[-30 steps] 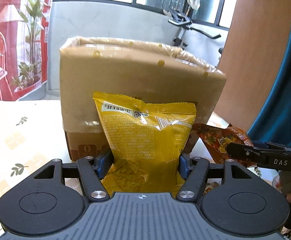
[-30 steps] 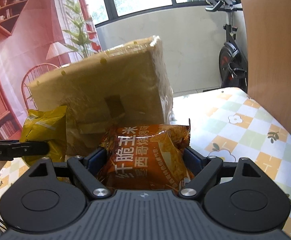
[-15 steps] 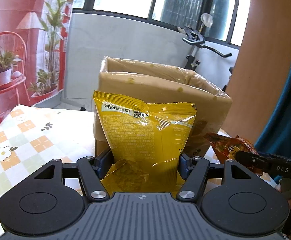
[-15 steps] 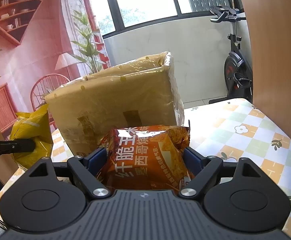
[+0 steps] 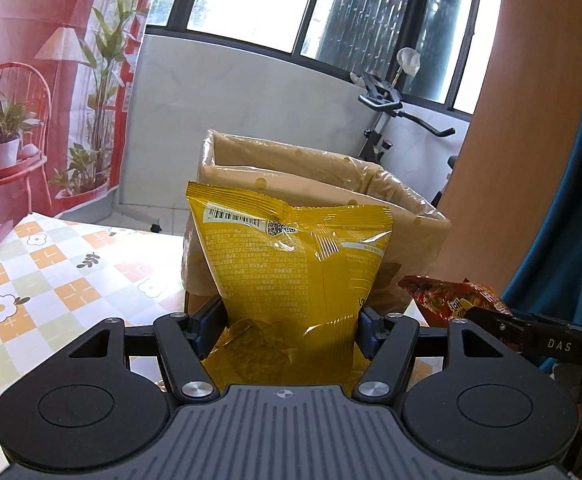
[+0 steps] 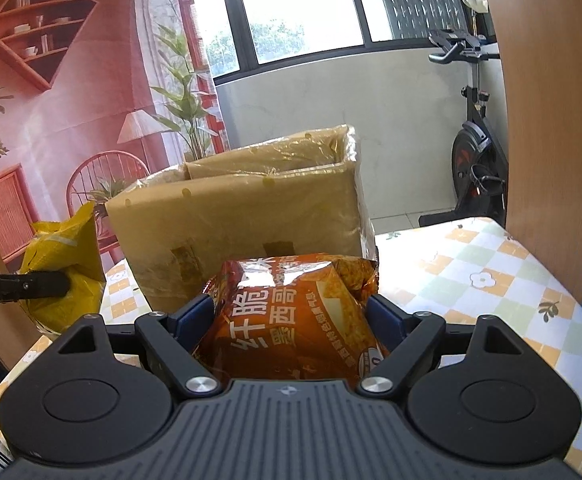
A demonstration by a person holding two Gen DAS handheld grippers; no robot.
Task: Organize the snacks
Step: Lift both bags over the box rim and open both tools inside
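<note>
**Two snack bags held up before the open carton**

The left tongs (image 5: pixel 291 320) are clamped on a tall yellow foil snack bag (image 5: pixel 295 264), gripping its lower part so the printed back and barcode stand upright. The right tongs (image 6: pixel 291 320) are clamped on a puffy orange foil snack bag with white lettering (image 6: pixel 295 320). Both bags hang in the air on the near side of the brown cardboard box lined with clear plastic film (image 5: pixel 331 184), which stands on the checked, flower-patterned surface (image 5: pixel 51 272) with its top open.

The step in hand looks like dropping the bags into the box. To do it well, I would lift each bag clear of the near rim before moving forward, since the loose film could snag a corner, and release one at a time so the two tongs do not crowd the opening. Grip should stay light; both bags are air-filled and crushable.

The left wrist view looks down enough to show the box's open mouth and far inner wall, and the orange bag at the right edge. The right wrist view shows mainly the box's outer face, with the yellow bag well off to the left.
</note>
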